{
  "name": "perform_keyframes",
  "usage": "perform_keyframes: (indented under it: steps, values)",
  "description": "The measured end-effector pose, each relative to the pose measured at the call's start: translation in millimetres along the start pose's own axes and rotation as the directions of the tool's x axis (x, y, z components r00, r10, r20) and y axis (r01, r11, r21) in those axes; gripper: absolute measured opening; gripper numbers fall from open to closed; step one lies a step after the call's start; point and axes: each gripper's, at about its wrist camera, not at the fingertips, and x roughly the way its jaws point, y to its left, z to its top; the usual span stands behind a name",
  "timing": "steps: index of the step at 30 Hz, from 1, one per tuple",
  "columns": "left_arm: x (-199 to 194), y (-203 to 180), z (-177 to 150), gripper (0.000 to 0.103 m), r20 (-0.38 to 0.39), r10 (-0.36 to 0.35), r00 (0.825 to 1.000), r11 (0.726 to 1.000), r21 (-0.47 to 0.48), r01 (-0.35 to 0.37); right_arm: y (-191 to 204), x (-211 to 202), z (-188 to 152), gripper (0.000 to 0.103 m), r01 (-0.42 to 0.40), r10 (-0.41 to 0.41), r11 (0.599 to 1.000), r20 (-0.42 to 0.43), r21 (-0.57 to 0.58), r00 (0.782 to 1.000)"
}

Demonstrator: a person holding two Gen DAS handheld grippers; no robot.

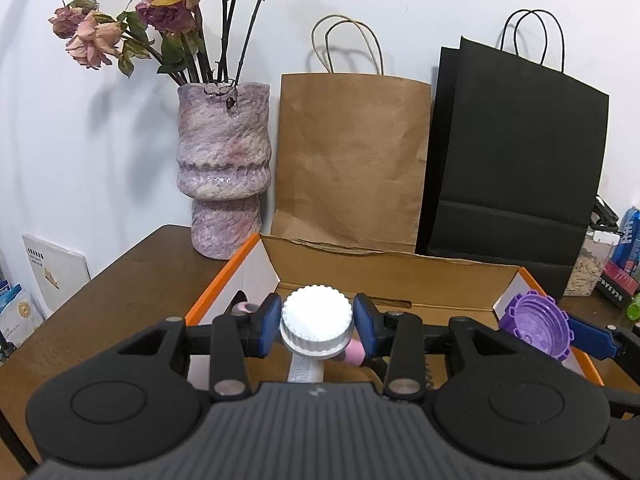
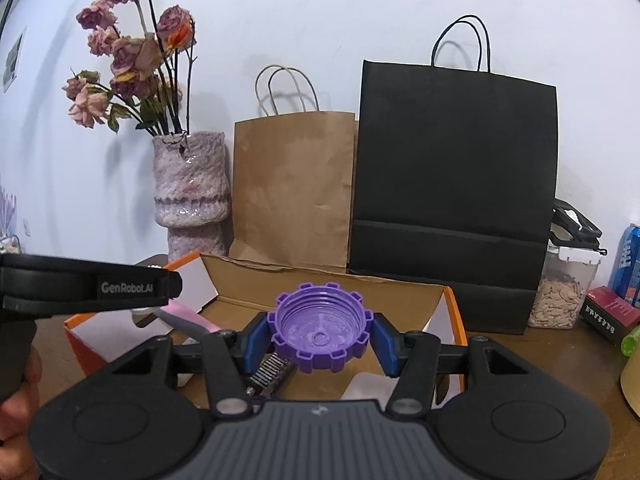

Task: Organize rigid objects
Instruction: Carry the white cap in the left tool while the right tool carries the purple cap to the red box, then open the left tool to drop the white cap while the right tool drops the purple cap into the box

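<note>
"GenRobot.AI" reads in pale letters on the black side of the left claw, which crosses the left edge of the right wrist view; no other writing is legible, though a blue can point(image 2: 630, 264) at the far right carries white lettering too blurred to read.

The left claw point(image 1: 317, 322) is clenched on a white cap point(image 1: 316, 314), ribbed round its rim, low in the centre of its own view. The right claw point(image 2: 322, 330) grips a purple cap point(image 2: 322, 326), notched like a gear, hollow side up. Both hang over an open box point(image 1: 400, 276) with orange edges on the brown tabletop point(image 1: 120, 280).

Only the right view shows a metal spring-like piece point(image 2: 272, 368) in the box, and part of a hand point(image 2: 20, 384) at lower left. Only the left view shows a white envelope point(image 1: 56, 268) leaning at the left edge.

Behind the box stand a mottled vase point(image 1: 224, 168) of dried roses, a brown bag point(image 1: 352, 156) and a black bag point(image 1: 516, 152). A clear jar point(image 2: 564, 288) of pale seeds sits right of them.
</note>
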Motion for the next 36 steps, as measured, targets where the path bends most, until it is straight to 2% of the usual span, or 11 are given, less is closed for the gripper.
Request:
perform_keyframes:
  steps: [14,20,21,22,23,24,25,26,27,31,36]
  values:
    - [30,0,5,0.041,-0.016,0.02,1.0,0.999,0.036,-0.02,-5,26,-1,0.053,0.018,-0.019,0.999,-0.033,-0.026,0.999]
    - [31,-2,3,0.042,-0.035,0.005,0.999,0.998,0.056,-0.003,-5,27,-3,0.053,0.023,-0.024,0.999,-0.05,-0.028,0.998]
    - [32,-2,3,0.048,-0.038,0.006,0.999,0.998,0.059,-0.004,-5,28,-3,0.053,0.027,-0.028,0.999,-0.054,-0.027,0.998]
    - [32,-2,3,0.062,-0.041,0.004,0.999,0.998,0.062,-0.001,-6,28,-3,0.053,0.03,-0.032,0.999,-0.059,-0.025,0.998]
    - [32,-1,2,0.071,-0.04,0.003,0.999,0.998,0.059,0.0,-6,28,-4,0.056,0.032,-0.034,0.999,-0.062,-0.023,0.998]
    - [31,-1,2,0.089,-0.036,0.01,0.999,0.998,0.056,-0.008,-7,28,-4,0.069,0.038,-0.04,0.999,-0.064,-0.021,0.997]
    - [31,0,2,0.101,-0.031,0.022,0.999,0.998,0.055,-0.02,-7,27,-4,0.078,0.048,-0.049,0.999,-0.061,-0.019,0.997]
    - [31,1,2,0.103,-0.025,0.033,0.999,0.998,0.054,-0.032,-7,26,-4,0.096,0.059,-0.06,0.998,-0.055,-0.016,0.997]
    - [31,2,2,0.103,-0.02,0.042,0.999,0.998,0.052,-0.041,-7,25,-4,0.103,0.071,-0.072,0.997,-0.047,-0.015,0.996]
    - [36,10,4,0.103,-0.046,0.053,0.998,0.998,0.02,-0.052,-8,25,-4,0.103,0.092,-0.093,0.996,-0.05,-0.018,0.994]
    - [36,10,3,0.103,-0.045,0.058,0.997,0.998,0.024,-0.057,-9,25,-4,0.103,0.092,-0.092,0.996,-0.048,-0.015,0.995]
